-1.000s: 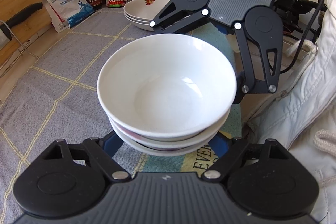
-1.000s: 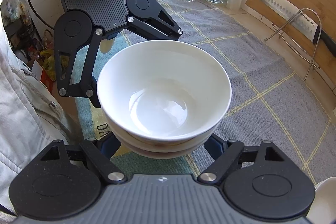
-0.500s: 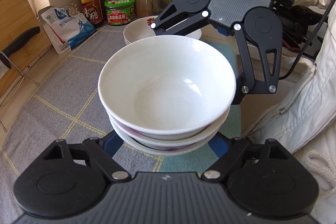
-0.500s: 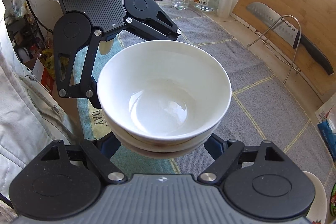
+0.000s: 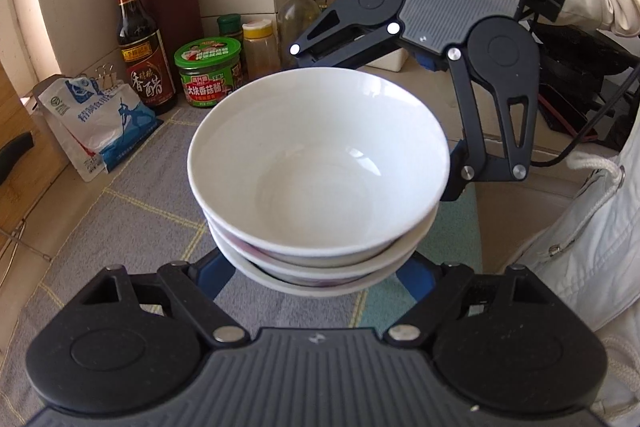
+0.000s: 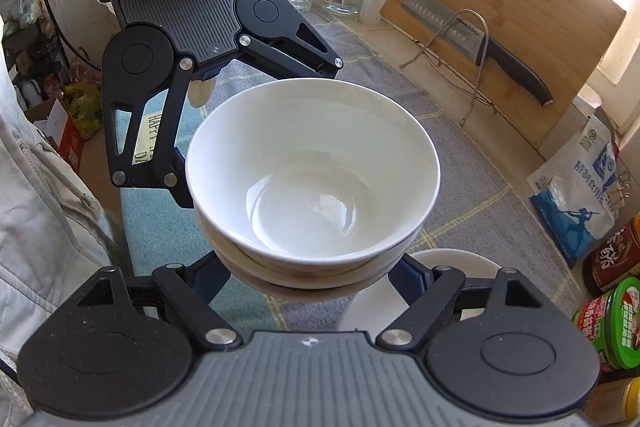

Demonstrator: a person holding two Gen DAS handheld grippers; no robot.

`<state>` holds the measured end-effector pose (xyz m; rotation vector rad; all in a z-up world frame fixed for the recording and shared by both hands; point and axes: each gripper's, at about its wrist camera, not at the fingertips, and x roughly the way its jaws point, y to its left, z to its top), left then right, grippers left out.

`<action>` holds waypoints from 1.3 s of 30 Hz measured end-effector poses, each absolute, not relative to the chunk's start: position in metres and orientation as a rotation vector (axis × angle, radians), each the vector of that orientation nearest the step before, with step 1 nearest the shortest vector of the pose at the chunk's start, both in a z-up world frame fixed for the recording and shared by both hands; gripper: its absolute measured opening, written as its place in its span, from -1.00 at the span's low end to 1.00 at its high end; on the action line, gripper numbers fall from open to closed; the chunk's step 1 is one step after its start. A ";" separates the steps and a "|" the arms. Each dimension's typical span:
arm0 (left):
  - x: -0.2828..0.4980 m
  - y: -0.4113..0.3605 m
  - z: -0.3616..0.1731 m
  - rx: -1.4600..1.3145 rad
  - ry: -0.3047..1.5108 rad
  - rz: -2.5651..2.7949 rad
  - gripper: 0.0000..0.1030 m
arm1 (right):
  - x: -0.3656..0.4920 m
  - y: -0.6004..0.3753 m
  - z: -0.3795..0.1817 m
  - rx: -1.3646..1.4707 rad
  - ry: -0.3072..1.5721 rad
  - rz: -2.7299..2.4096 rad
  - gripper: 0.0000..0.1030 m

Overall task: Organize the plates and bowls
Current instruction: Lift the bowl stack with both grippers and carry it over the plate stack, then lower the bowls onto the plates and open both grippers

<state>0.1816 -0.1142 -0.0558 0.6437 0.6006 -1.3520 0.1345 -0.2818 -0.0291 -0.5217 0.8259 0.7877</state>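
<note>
I carry a stack of bowls (image 5: 320,167) between my two grippers, lifted clear of the table (image 5: 132,203) and its grey cloth. My left gripper (image 5: 320,267) has its fingers spread wide around the near side of the lowest bowl, pressing against its wall, and my right gripper (image 6: 316,267) does the same from the opposite side, so the stack is cradled between them rather than pinched. The top bowl sits level and nested snugly. In the right wrist view the pile of plates (image 6: 452,267) shows just beyond and beneath the bowls, beside the green-lidded jar (image 6: 612,319) and the dark bottle (image 6: 616,259).

I judge the step to be moving the bowls towards those plates. To do it well I must keep both grippers at the same height and pushing evenly, since any tilt could slide the top bowl. I should lower slowly, clear of the jars, and ease my hold only once the base rests flat.
</note>
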 end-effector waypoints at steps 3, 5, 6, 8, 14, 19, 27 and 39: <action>0.185 -0.134 -0.058 0.650 0.585 -1.360 0.67 | 0.139 -0.300 -0.029 -0.516 0.827 0.766 0.72; 0.188 -0.147 -0.060 0.652 0.575 -1.367 0.67 | 0.142 -0.315 -0.028 -0.513 0.827 0.753 0.72; 0.189 -0.152 -0.061 0.652 0.574 -1.368 0.67 | 0.144 -0.319 -0.029 -0.512 0.828 0.747 0.72; 0.191 -0.165 -0.065 0.654 0.567 -1.372 0.67 | 0.146 -0.332 -0.031 -0.511 0.832 0.731 0.72; 0.200 -0.194 -0.076 0.668 0.569 -1.390 0.67 | 0.151 -0.360 -0.039 -0.502 0.856 0.697 0.72; 0.205 -0.209 -0.083 0.664 0.582 -1.402 0.67 | 0.152 -0.374 -0.045 -0.485 0.875 0.688 0.72; 0.209 -0.221 -0.090 0.659 0.595 -1.412 0.67 | 0.154 -0.384 -0.053 -0.456 0.897 0.669 0.72; 0.212 -0.223 -0.094 0.641 0.600 -1.407 0.67 | 0.154 -0.389 -0.057 -0.433 0.905 0.656 0.71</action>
